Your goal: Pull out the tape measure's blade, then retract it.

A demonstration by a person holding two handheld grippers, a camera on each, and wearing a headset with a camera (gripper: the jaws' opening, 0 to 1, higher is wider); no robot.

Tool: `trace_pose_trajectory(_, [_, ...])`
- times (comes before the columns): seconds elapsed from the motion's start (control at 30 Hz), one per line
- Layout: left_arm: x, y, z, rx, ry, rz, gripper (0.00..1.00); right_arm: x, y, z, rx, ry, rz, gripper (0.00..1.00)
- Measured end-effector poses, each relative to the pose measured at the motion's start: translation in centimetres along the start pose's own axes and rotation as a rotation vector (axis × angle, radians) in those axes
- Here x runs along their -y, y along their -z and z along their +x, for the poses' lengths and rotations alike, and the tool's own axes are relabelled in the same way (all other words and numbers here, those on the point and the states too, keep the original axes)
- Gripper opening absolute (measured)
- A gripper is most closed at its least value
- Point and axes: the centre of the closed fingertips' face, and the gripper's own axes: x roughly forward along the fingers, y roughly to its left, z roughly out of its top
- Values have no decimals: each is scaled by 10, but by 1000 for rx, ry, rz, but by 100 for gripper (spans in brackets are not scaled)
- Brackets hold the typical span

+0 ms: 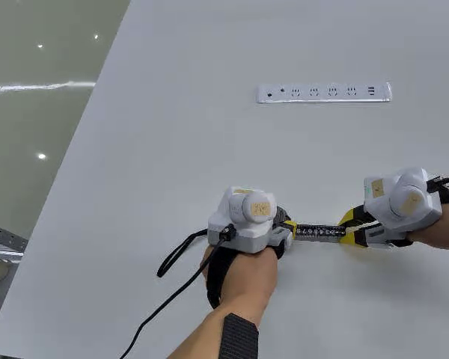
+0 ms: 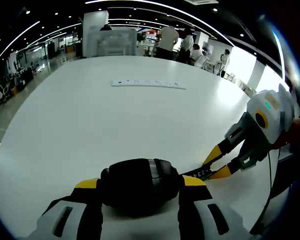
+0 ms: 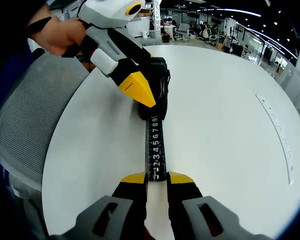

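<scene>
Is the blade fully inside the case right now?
No, a numbered stretch of blade runs from the case to the right gripper.

White power strip [image 1: 324,93], white table [image 1: 172,149], grey mesh chair [image 3: 30,115]

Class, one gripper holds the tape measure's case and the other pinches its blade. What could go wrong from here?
1. The right gripper pinches only the very tip of the blade; it may slip, and the blade would likely snap back into the case.
2. The left gripper clasps a rounded case, so a harder pull might twist it or drag it across the table.
</scene>
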Motion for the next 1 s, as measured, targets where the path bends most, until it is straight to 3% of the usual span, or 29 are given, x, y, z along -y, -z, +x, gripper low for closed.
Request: trace_pose_trajectory(1.0, [-1,-1,0,3,20,-15,57,0,-17,19,25,4,-26,11])
